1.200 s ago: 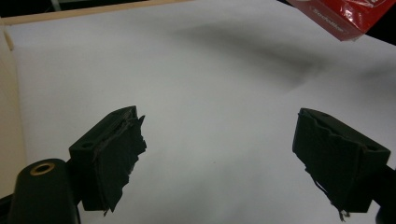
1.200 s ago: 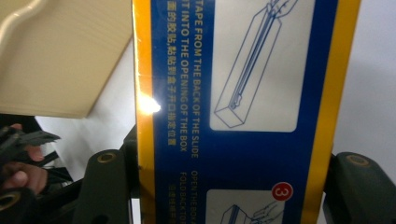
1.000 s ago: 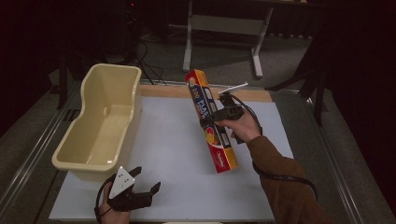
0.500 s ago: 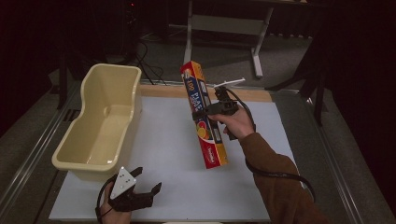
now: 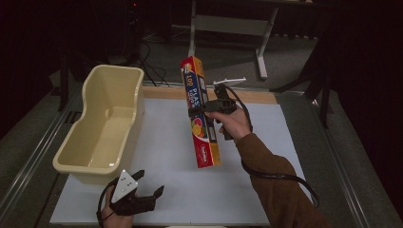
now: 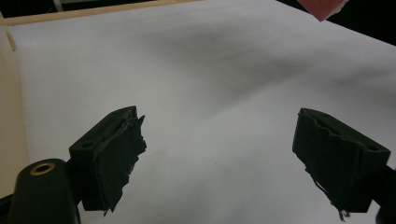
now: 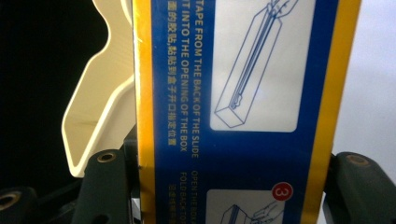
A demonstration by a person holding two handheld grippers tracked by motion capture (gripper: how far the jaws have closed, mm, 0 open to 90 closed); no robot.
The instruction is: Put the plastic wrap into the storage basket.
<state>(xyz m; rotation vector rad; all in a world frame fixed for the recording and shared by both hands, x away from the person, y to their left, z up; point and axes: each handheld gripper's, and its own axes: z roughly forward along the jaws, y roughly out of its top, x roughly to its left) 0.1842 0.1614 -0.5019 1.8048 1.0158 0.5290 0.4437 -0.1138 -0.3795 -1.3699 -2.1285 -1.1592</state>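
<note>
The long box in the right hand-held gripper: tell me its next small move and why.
Probably carry the box left toward the cream tub. The right hand-held gripper holds it above the white mat, and the tub is open and empty.

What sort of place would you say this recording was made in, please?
Probably a dim lab or workshop set up for recording: a white work table with metal rails, cables on the floor, and a bare desk frame behind.
</note>
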